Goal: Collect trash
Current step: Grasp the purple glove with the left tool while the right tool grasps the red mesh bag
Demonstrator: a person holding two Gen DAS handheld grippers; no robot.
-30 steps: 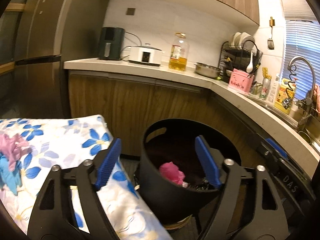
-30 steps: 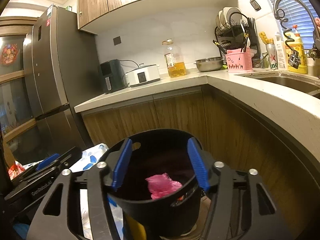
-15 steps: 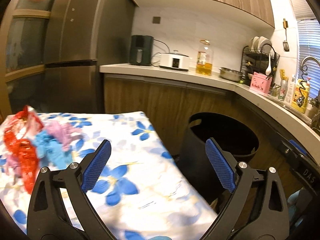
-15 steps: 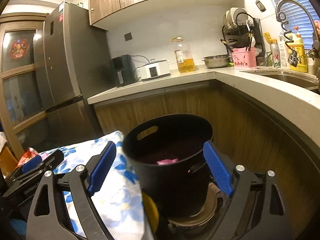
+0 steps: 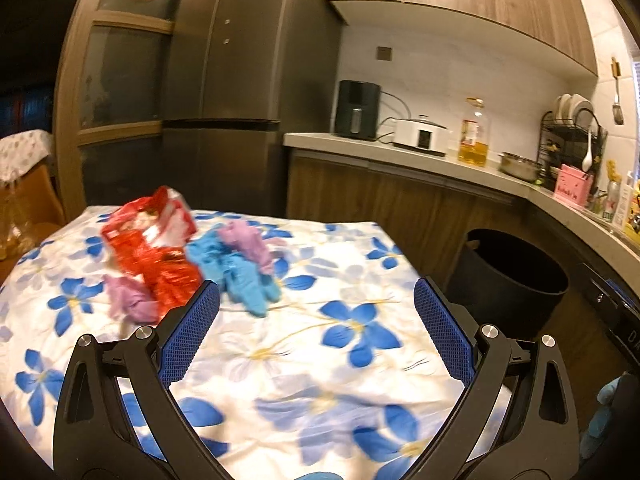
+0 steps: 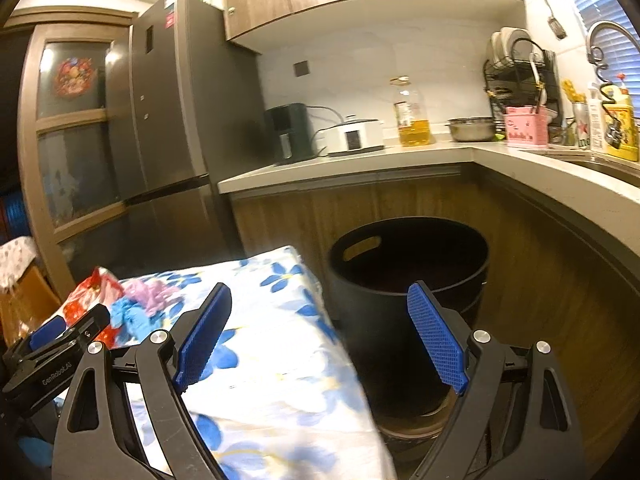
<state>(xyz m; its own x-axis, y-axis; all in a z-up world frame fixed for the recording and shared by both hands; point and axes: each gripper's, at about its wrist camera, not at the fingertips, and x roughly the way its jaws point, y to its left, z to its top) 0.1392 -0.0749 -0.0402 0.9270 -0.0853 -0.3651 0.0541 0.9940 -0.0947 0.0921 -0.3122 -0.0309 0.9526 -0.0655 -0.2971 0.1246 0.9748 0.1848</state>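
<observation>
The desk point(image 5: 340, 344) under its flowered cloth carries the trash heap: red wrapper point(image 5: 154, 246), blue gloves point(image 5: 236, 272), purple gloves point(image 5: 248, 242). It lies ahead-left of the left tongs point(image 5: 316, 330), the nearer pair. The black bin point(image 6: 408, 280) sits ahead of the right tongs point(image 6: 322, 334). Both tongs, over the bin a second ago, have swung toward the desk; both gape wide and empty.

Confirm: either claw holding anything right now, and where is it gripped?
Nothing is held. The left claw is open over the floral tablecloth; the right claw is open before the black bin, nothing between the jaws.
</observation>
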